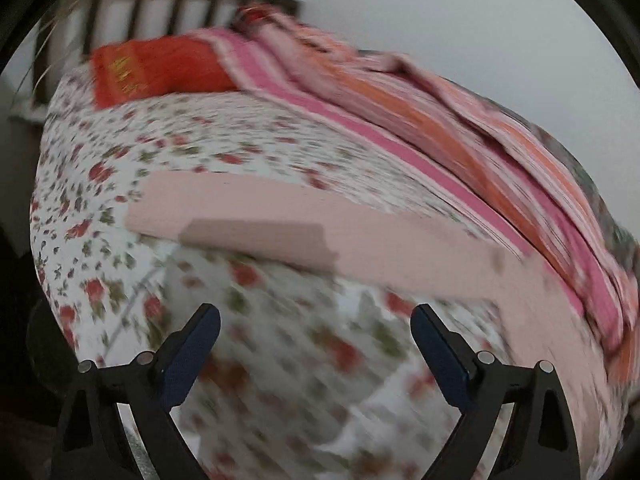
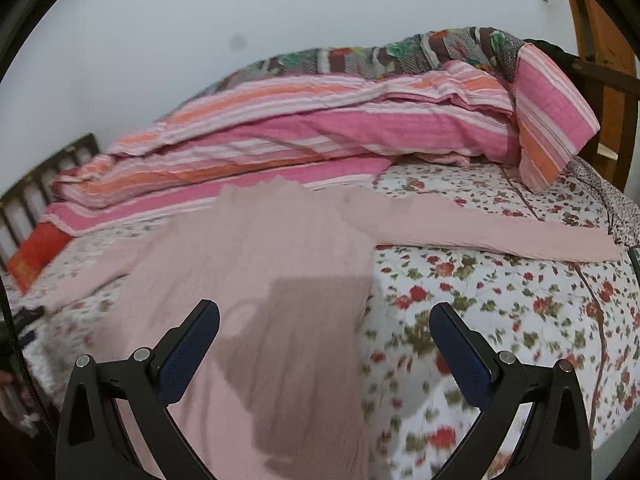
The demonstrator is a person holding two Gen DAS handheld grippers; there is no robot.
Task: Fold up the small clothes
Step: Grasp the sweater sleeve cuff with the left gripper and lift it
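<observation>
Left wrist view: the left tongs [image 1: 315,326] stand wide apart with nothing between their dark blue pads [image 1: 182,364], hanging over the white bedsheet printed with small red flowers [image 1: 120,148]. The picture is smeared by blur, most of all near the tongs. The pale pink long-sleeved knit top [image 1: 304,216] lies flat on the sheet ahead of the tongs; what shows here is one long sleeve stretched across the view from left to right, apart from the fingertips, with a darker shadow along its near edge. Beyond it a pink, orange and white striped quilt [image 1: 460,136] is bunched along the far side of the bed. A red cushion with gold marks [image 1: 160,68] lies near the dark slatted wooden headboard [image 1: 140,4].

Right wrist view: the right tongs [image 2: 325,318] are also spread wide and hold nothing. The body of the pink top [image 2: 256,248] lies spread on the flowered sheet [image 2: 500,300], directly under and ahead of the tongs. The left finger [image 2: 188,352] is over the fabric; the right finger [image 2: 460,356] is over bare sheet just past the garment's side edge. Whether either finger touches cannot be told. One sleeve runs out flat to the right, the other toward the left. A shadow falls on the cloth between the fingers. The striped quilt [image 2: 320,128] is heaped behind, with a dark floral blanket [image 2: 400,56] on top.
</observation>
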